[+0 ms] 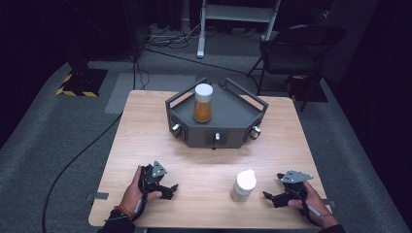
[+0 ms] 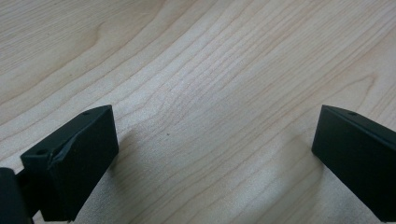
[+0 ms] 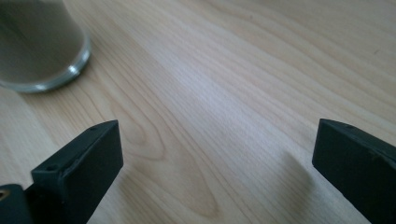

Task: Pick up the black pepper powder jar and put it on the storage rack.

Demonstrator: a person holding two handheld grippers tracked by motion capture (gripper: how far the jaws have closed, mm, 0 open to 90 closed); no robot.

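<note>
While both grippers rest on the table [image 1: 145, 126], each stands with jaws spread wide and nothing between them. Left gripper [image 1: 167, 190] lies at 7 o'clock on the tabletop; its own view shows bare wood grain between the jaws. Right gripper [image 1: 269, 198] lies at 5 o'clock, jaws pointing toward 9 o'clock. Just beside it, at its 9 o'clock, stands the white jar [image 1: 242, 186], upright, lid on, apart from the jaws; in the right gripper view the jar base [image 3: 39, 46] sits at 10 o'clock. At 12 o'clock on the table, a grey tray [image 1: 233, 114] carries an amber jar [image 1: 203, 103], upright.
</note>
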